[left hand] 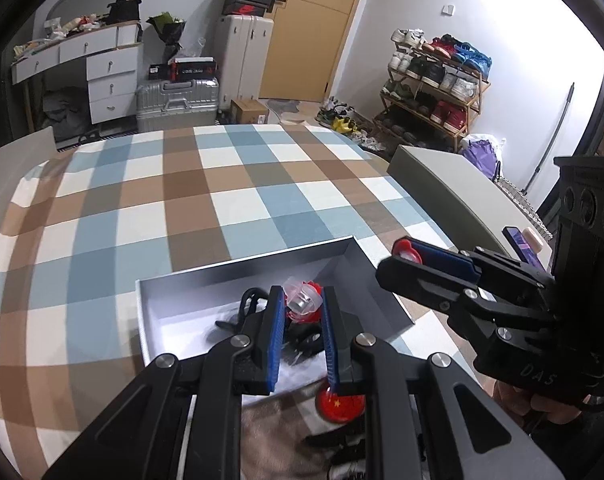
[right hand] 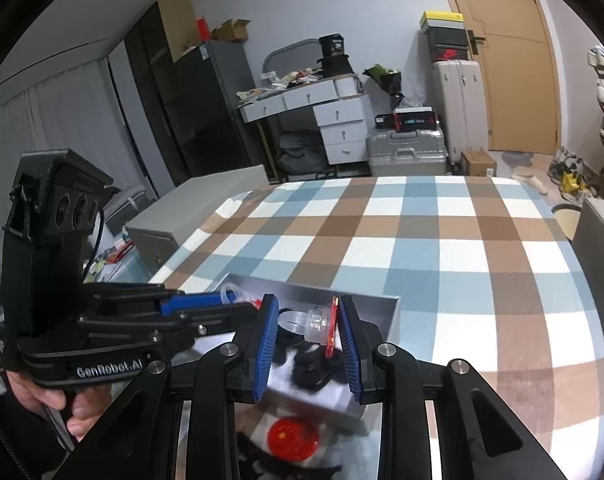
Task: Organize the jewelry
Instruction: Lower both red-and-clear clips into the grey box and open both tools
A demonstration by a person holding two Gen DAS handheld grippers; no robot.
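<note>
Jewelry sorting over an open grey box on a checked tablecloth. Left gripper and right gripper each pinch a red-and-clear brooch between blue pads, above the box. Lowering each piece well inside the walls before releasing seems wise.

On the bed in front of you sits an open box, with dark items lying inside it. Your left gripper reaches over the box with a badge between its fingers; your right gripper, beside it to the right, has another badge between its own. A third badge lies on the bed just before the box. Beyond the bed's far end stand a desk, suitcases and a door, with a shoe rack to the right.
</note>
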